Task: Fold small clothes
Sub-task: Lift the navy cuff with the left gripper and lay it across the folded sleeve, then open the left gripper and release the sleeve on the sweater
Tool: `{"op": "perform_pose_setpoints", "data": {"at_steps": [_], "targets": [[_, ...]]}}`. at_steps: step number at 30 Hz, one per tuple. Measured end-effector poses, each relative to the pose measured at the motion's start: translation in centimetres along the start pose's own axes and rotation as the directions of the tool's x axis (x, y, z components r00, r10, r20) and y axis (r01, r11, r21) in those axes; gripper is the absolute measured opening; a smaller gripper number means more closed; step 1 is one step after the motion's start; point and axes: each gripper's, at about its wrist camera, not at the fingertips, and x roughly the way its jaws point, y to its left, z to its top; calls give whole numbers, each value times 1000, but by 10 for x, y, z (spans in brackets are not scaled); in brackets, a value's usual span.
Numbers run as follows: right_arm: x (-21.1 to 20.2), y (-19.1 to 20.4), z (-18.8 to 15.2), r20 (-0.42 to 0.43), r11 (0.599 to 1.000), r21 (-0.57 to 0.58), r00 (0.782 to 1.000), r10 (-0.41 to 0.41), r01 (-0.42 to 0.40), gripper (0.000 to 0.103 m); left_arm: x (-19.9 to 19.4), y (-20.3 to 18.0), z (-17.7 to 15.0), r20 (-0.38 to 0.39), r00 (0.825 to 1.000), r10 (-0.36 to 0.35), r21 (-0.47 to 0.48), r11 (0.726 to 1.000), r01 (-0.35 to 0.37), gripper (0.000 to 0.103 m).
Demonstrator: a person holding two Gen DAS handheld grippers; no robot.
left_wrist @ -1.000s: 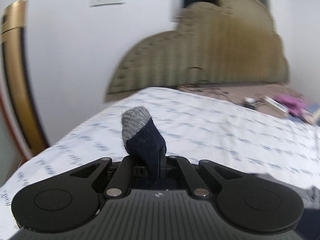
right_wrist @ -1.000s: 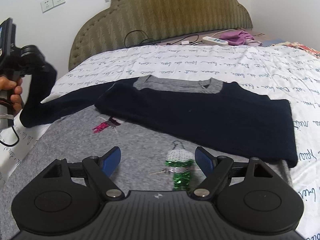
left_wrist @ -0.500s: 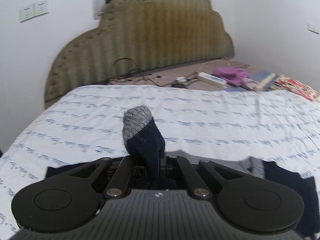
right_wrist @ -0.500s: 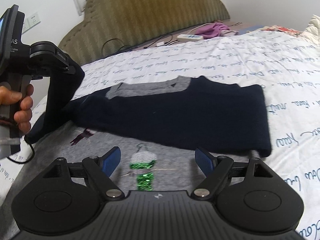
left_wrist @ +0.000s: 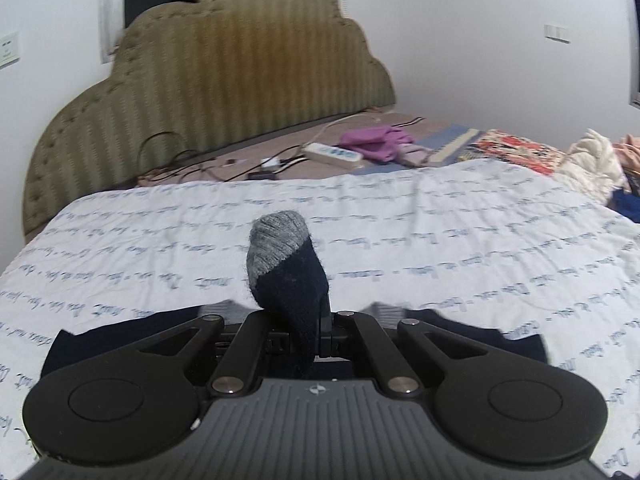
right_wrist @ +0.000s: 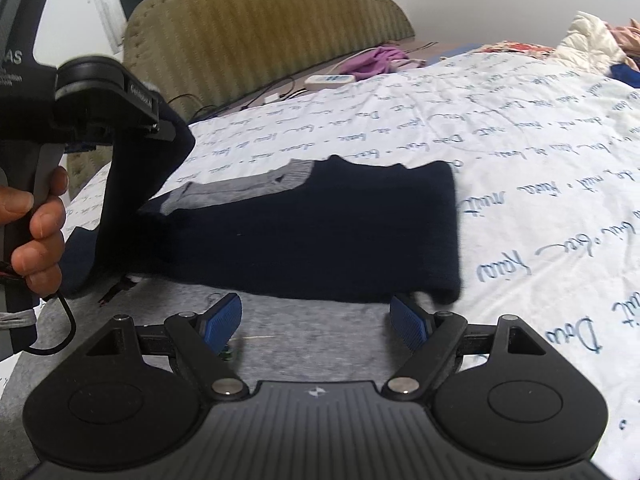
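- On the bed's white sheet (right_wrist: 520,152), printed with rows of blue cursive script, lies a small knitted sweater (right_wrist: 320,232): navy upper part folded into a flat rectangle, grey ribbed collar (right_wrist: 248,188) at its far-left edge, grey lower part (right_wrist: 312,344) spread toward the camera; its long axis runs left to right across the right wrist view.
- Between the closed jaws of the left gripper (left_wrist: 316,320) a sleeve cuff (left_wrist: 280,248) stands upright; fuzzy navy knit capped by a rounded grey ribbed end; where the fingers meet is hidden by the cloth.
- From the right wrist view, the sleeve (right_wrist: 132,184) hangs as a dark band from that gripper down to the sweater; a bare hand (right_wrist: 36,228) holds the grip.
- Right gripper (right_wrist: 320,320) hovers over the grey part with jaws wide apart, blue ribbed pads (right_wrist: 408,320) clear of cloth; a green sequin patch (right_wrist: 229,354) is mostly hidden behind the left finger.
- Behind stands a scalloped olive padded headboard (left_wrist: 224,80); beside it a white power strip (left_wrist: 334,154) and purple cloth (left_wrist: 376,142), slightly blurred.
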Motion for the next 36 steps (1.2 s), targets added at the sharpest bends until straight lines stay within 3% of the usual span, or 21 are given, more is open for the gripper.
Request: {"op": "perform_pose_setpoints", "data": {"at_steps": [7,16,19,21,23,24,29,34,36], "targets": [[-8,-11,-5,3,1000,15,1000,-20,20,82,4,-26,-5,-5,999,-43,44,998,43,1],[-15,-20,-10,2,998,18,998,-55,55,82,42,-43,-34,-138,986,-95,10,995,97,3],[-18,-25,-11,1,997,23,998,-69,69,82,52,-46,-44,-175,978,-116,-4,993,117,17],[-20,-28,-12,2,997,27,997,-77,77,82,56,-48,-48,-189,974,-127,-8,992,128,38],[-22,-31,-13,3,996,30,996,-86,86,82,56,-51,-50,-189,972,-136,-2,990,139,72],[-23,-32,-13,4,995,32,996,-90,90,82,54,-52,-50,-178,976,-129,8,991,133,78],[-24,-38,-12,9,993,42,994,-108,107,82,35,-50,-37,-135,977,-165,49,984,173,94],[-20,-34,-5,20,994,30,994,-108,108,82,6,-21,-8,-55,971,-234,-23,972,233,102],[-17,-29,2,34,995,8,995,-95,95,82,-2,-3,-1,-37,978,-204,-66,977,201,103]]}}
